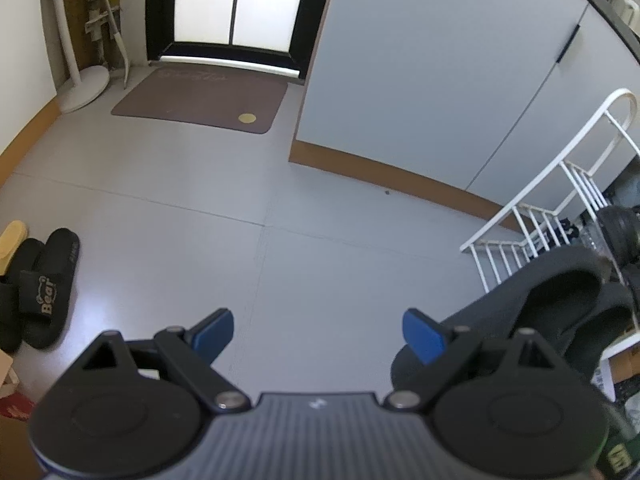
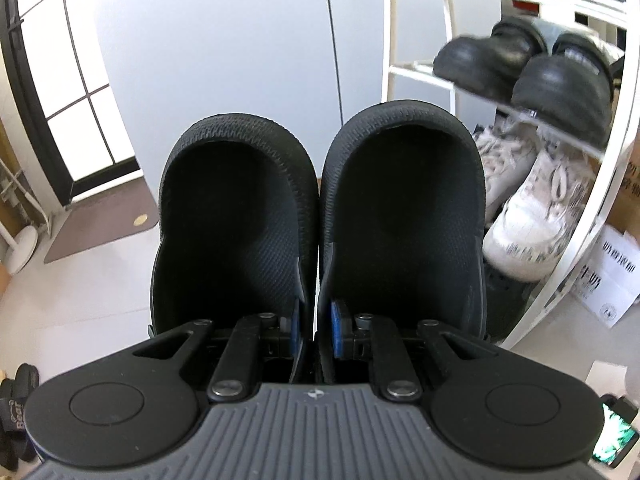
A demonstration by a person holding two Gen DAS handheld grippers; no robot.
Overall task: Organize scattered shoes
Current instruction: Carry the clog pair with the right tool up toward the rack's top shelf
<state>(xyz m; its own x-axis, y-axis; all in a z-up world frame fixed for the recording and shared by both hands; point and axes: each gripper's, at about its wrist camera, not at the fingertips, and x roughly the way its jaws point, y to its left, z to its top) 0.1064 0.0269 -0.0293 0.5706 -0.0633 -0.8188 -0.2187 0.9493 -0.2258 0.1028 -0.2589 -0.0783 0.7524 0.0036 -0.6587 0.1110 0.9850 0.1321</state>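
My right claw pinches the touching inner walls of a pair of black clogs, which fills the middle of its view and hides the floor straight ahead. At upper right of that view, the white shoe rack holds black shoes above white sneakers, with the grey cabinet behind the clogs. My left claw hangs wide, holding nothing, over bare grey floor. Only its view shows that open floor running up to the brown doormat at upper left, and black Bear slides by the left edge. The clogs appear there at lower right, just before the rack's rails.
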